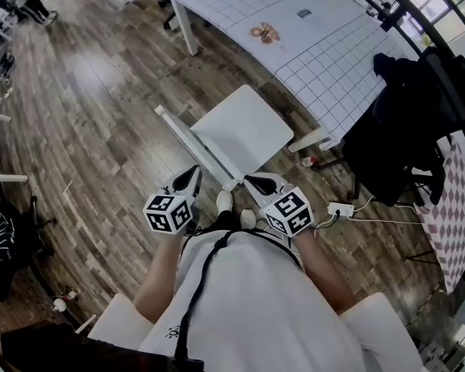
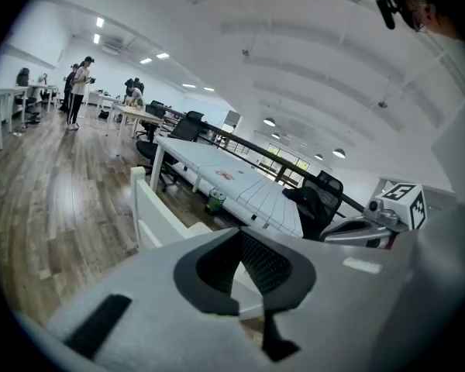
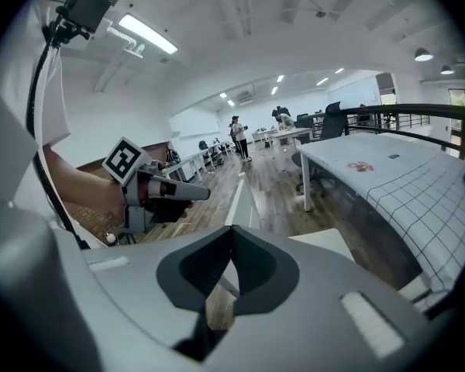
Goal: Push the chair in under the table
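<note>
Wood-plank floor [image 1: 93, 91] runs under a white chair [image 1: 244, 130] that stands pulled out from the gridded tabletop [image 1: 333, 60], its seat angled toward the edge and the backrest [image 1: 192, 144] nearest the person. An uneven shove could swing the seat into the table leg [image 1: 310, 139], or narrow tips could slide off the thin backrest. The left hand-held gripper [image 1: 194, 172] and right hand-held gripper [image 1: 253, 180] are both clenched and empty, just beside the backrest's near end; contact is unclear.

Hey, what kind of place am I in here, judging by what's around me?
Most likely an open-plan office or lab workspace: there are rows of desks with black office chairs, a long white grid-marked table, and people standing at workstations further back.
</note>
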`<state>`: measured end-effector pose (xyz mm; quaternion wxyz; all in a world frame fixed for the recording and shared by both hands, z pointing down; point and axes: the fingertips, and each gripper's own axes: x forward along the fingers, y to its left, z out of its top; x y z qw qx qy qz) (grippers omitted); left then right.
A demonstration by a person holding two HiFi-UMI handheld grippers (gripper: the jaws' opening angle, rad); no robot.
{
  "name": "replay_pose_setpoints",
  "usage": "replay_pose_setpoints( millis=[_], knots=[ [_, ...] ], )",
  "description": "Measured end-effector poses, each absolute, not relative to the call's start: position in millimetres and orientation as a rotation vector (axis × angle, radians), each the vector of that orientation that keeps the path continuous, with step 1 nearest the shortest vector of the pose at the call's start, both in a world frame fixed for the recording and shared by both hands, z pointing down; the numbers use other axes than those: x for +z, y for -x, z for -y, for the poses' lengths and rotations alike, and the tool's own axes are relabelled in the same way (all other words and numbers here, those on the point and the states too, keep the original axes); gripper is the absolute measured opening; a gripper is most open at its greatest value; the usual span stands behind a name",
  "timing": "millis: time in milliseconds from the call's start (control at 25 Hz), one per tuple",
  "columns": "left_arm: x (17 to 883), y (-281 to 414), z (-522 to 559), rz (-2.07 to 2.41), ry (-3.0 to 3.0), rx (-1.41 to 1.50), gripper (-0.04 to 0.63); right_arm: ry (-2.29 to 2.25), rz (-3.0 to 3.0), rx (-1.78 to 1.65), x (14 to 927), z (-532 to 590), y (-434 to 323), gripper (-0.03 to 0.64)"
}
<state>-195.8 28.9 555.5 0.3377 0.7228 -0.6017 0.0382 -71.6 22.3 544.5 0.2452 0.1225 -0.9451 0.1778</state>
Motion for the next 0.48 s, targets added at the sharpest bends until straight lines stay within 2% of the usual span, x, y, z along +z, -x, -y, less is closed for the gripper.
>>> replay_pose_setpoints(
  millis=[240, 480],
  knots=[
    [596, 234, -7, 1.551, -1.707, 0.062, 0.008, -0.352, 2.474, 0.496, 573, -16, 105, 0.005],
    [614, 266, 14, 1.549, -1.595, 0.009, 0.091, -0.362, 2.431, 0.502, 585, -9, 139, 0.006]
  ],
)
